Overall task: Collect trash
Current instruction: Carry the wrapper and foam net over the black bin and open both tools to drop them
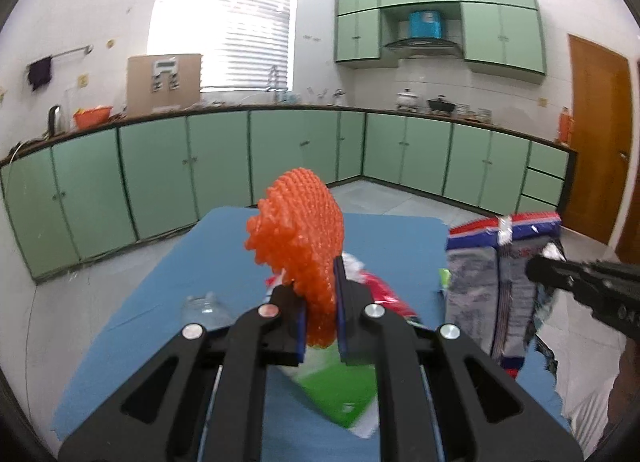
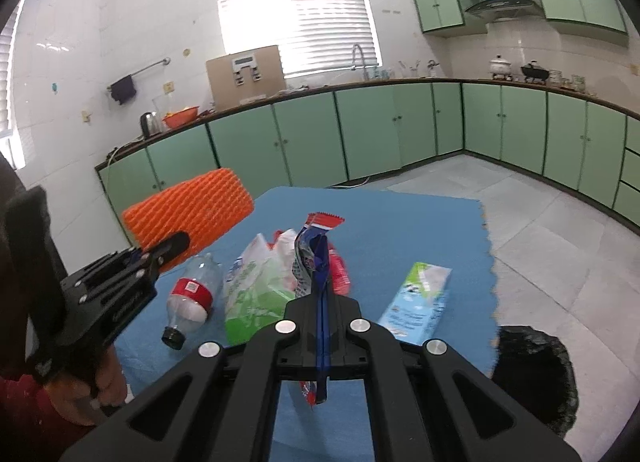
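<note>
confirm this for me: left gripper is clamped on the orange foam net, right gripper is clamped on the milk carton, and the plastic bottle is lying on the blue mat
Not quite. The right gripper is clamped on a foil snack wrapper, not the milk carton, which lies untouched on the blue mat, as the right wrist view shows. The left gripper and orange foam net, and the plastic bottle, are right.

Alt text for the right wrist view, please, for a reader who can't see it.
The right tongs pinch a flattened blue snack wrapper above a blue mat. To the left, the left tongs hold an orange foam net. A plastic bottle, a green-and-white bag and a milk carton lie on the mat; a black bin bag sits lower right.
</note>
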Available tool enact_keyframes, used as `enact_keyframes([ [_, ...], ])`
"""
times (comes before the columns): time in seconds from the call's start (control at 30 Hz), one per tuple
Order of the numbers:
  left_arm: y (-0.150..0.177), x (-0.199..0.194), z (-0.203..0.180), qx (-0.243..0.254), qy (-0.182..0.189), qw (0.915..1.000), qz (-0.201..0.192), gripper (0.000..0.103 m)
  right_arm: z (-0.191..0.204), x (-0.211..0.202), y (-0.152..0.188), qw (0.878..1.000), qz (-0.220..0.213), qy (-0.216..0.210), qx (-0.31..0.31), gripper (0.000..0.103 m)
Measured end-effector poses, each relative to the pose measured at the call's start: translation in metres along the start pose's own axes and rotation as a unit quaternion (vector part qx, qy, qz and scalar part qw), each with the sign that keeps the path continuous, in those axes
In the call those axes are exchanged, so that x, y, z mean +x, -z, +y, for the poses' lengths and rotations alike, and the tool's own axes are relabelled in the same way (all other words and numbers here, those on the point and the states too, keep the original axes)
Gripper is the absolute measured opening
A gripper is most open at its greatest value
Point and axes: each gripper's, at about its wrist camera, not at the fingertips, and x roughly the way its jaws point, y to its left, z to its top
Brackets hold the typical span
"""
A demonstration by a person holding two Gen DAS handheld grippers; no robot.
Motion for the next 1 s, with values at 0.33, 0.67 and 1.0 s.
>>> enact_keyframes([
  [0.33,0.007,0.003,-0.069,0.023,0.071,0.9972,0.007,0.010,-0.050,-0.040,0.003,0.997,-0.016,0.064,0.032,0.000],
  [0.67,0.013,0.023,-0.149,0.044,0.148,0.9878,0.023,0.010,-0.120,-0.079,0.013,0.988,-0.028,0.136,0.073,0.000],
  [1.0,0.038,0.050,-0.222,0.070,0.205,0.9747,0.054,0.010,-0.188,-0.101,0.038,0.974,-0.018,0.195,0.112,0.000],
])
